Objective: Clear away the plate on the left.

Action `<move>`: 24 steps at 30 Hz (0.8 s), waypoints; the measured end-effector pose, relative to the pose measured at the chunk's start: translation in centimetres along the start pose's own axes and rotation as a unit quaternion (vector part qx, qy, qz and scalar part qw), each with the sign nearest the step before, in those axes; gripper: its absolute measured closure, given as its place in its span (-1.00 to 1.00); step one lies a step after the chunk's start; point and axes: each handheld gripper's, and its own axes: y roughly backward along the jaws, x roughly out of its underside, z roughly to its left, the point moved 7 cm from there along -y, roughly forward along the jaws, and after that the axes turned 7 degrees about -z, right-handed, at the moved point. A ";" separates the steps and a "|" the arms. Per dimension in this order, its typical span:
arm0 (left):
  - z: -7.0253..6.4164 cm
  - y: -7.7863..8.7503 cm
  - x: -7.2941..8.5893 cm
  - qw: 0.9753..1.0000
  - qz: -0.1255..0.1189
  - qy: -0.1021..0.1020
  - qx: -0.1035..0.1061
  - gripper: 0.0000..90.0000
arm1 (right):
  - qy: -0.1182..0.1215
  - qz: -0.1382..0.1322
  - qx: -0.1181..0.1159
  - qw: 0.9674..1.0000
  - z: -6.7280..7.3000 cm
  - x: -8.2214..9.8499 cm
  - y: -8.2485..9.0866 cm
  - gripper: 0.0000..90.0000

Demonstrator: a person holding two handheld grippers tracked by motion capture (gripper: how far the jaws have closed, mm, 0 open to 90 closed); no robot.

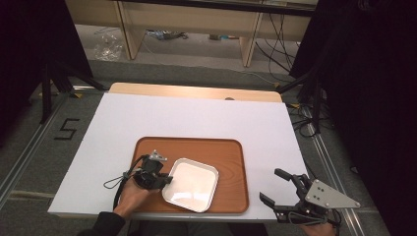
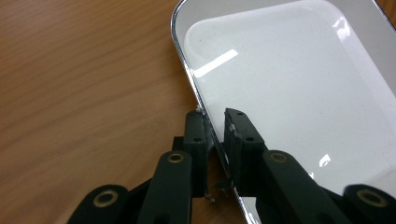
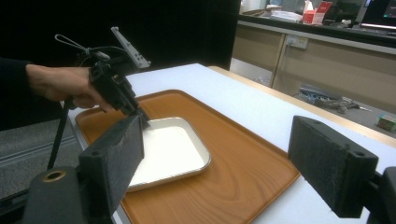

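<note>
A white square plate (image 1: 194, 184) with rounded corners lies empty on a brown wooden tray (image 1: 231, 152). My left gripper (image 1: 167, 179) is at the plate's left edge, held by a hand. In the left gripper view the plate's rim (image 2: 187, 70) runs between the two jaws of my left gripper (image 2: 215, 126), which is shut on it. My right gripper (image 1: 273, 186) stands open over the white table cover, right of the tray, with nothing between its jaws. The right gripper view shows the plate (image 3: 168, 149), the tray (image 3: 233, 140) and the left gripper (image 3: 140, 116) on the plate's far edge.
The tray sits at the near middle of a white-covered table (image 1: 196, 115). Dark stands and cables (image 1: 305, 93) flank the table on the floor. Wooden furniture legs (image 1: 248, 46) stand beyond the far edge.
</note>
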 end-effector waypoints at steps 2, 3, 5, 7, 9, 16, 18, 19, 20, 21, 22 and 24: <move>-0.1 0.3 0.2 1.000 0.008 -0.006 0.004 0.74 | -0.001 -0.003 0.003 1.000 0.0 0.0 0.0 -0.57; -0.2 0.3 0.3 1.000 0.012 -0.003 0.005 0.73 | 0.000 -0.005 0.000 1.000 0.0 0.0 0.0 -0.57; -0.3 0.4 0.6 1.000 0.011 -0.010 0.001 0.71 | 0.000 0.001 -0.001 1.000 0.0 0.0 0.0 -0.57; -0.5 0.7 0.8 1.000 0.020 -0.014 0.004 0.69 | 0.002 0.001 0.000 1.000 0.0 0.0 0.0 -0.57; -0.7 0.7 0.9 1.000 0.014 -0.013 0.000 0.67 | 0.002 0.001 -0.001 1.000 -0.1 0.0 0.0 -0.57; -1.7 1.2 1.5 0.999 0.038 -0.030 -0.005 0.59 | 0.001 0.000 0.001 1.000 0.0 0.0 0.0 -0.57; -1.9 1.3 1.6 0.999 0.044 -0.032 -0.001 0.57 | 0.002 0.001 0.002 1.000 0.0 0.0 0.0 -0.57; -2.0 1.3 1.7 0.999 0.045 -0.027 -0.004 0.57 | 0.001 0.001 0.002 1.000 0.0 0.0 0.0 -0.57; -2.1 1.3 1.7 0.999 0.045 -0.024 -0.002 0.56 | 0.001 0.002 0.002 1.000 0.0 0.0 0.0 -0.57; -2.1 1.4 1.8 0.998 0.053 -0.029 0.003 0.56 | 0.002 0.002 0.002 1.000 0.0 0.0 0.0 -0.57; -2.2 1.4 1.8 0.998 0.053 -0.029 0.001 0.55 | 0.002 0.002 0.002 1.000 0.0 0.0 0.0 -0.57; -2.4 1.5 1.9 0.998 0.055 -0.029 0.002 0.55 | 0.001 0.002 0.002 1.000 0.0 0.0 0.0 -0.57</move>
